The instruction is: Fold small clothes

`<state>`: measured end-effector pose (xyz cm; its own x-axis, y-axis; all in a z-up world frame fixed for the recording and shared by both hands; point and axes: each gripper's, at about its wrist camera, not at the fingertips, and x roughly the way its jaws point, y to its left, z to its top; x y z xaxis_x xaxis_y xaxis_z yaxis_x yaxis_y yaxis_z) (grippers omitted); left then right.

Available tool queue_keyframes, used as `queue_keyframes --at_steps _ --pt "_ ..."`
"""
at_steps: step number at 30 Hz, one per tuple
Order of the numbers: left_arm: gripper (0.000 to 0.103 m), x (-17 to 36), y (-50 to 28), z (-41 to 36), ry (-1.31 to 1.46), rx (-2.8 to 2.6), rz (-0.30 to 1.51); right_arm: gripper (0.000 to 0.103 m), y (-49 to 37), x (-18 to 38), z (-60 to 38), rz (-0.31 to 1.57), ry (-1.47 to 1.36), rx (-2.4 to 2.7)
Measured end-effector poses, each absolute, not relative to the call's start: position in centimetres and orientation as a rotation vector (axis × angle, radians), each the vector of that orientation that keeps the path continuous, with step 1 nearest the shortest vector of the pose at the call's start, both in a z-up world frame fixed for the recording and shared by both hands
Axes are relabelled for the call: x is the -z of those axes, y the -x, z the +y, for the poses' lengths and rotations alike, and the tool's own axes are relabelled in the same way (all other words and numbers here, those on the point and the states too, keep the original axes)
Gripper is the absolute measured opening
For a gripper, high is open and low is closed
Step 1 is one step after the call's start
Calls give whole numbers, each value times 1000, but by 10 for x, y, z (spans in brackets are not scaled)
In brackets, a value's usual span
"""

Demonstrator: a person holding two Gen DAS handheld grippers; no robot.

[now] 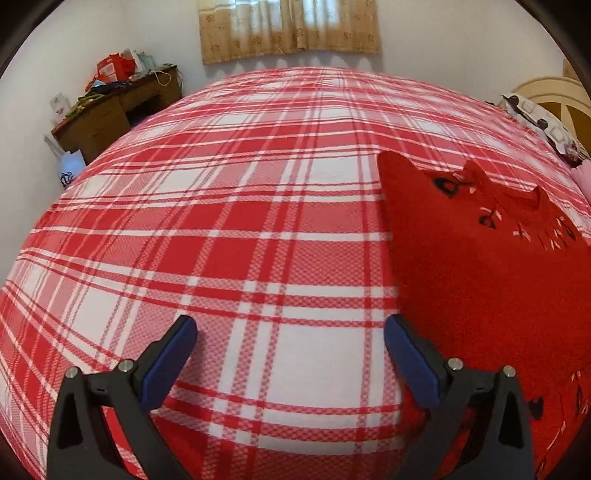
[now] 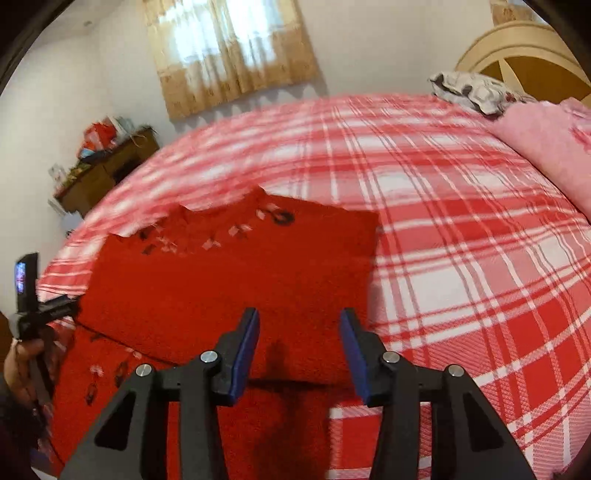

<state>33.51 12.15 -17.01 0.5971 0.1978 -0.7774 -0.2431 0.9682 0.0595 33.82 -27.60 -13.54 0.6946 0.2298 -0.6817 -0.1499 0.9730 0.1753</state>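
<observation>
Red knit sweater [image 2: 229,280] lies flat on the bed, on the red-and-white plaid sheet [image 1: 236,206], partly folded: an upper layer lies over a lower layer, its near edge running across the garment just ahead of the right gripper. Dark and white embroidered motifs run near the neckline and along the lower left part. In the left wrist view the same sweater [image 1: 491,266] fills the right side of frame, its left edge straight and its far corner pointed.

Right gripper [image 2: 299,350] hovers over the sweater's near-right part, jaws partly apart, blue pads clear of the cloth, nothing between them, nothing held. Left gripper [image 1: 291,354] is over bare sheet just left of the sweater's edge, jaws spread wide, nothing gripped; its right finger overlaps the sweater's edge in view, contact can't be told. A hand [image 2: 22,365] holds the left tool at the left edge of the right wrist view.

No containers on the bed. Wide bare sheet left of and beyond the sweater; more to its right. Pink blanket [image 2: 550,151] and a patterned pillow [image 2: 476,90] sit at the head end, well apart from the sweater, by the headboard [image 2: 532,55]. Cluttered wooden desk [image 1: 114,107] stands off the bed's far left corner; curtained window [image 1: 290,27] on the far wall.
</observation>
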Motion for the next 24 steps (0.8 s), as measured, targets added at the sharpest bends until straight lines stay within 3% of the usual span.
queue_keyframes --at_steps 3,24 --pt "103 170 -335 119 54 -260 888 49 -352 159 -267 880 -57 -186" --pt "103 140 -269 98 65 -208 779 58 -312 131 -257 787 -23 -150"
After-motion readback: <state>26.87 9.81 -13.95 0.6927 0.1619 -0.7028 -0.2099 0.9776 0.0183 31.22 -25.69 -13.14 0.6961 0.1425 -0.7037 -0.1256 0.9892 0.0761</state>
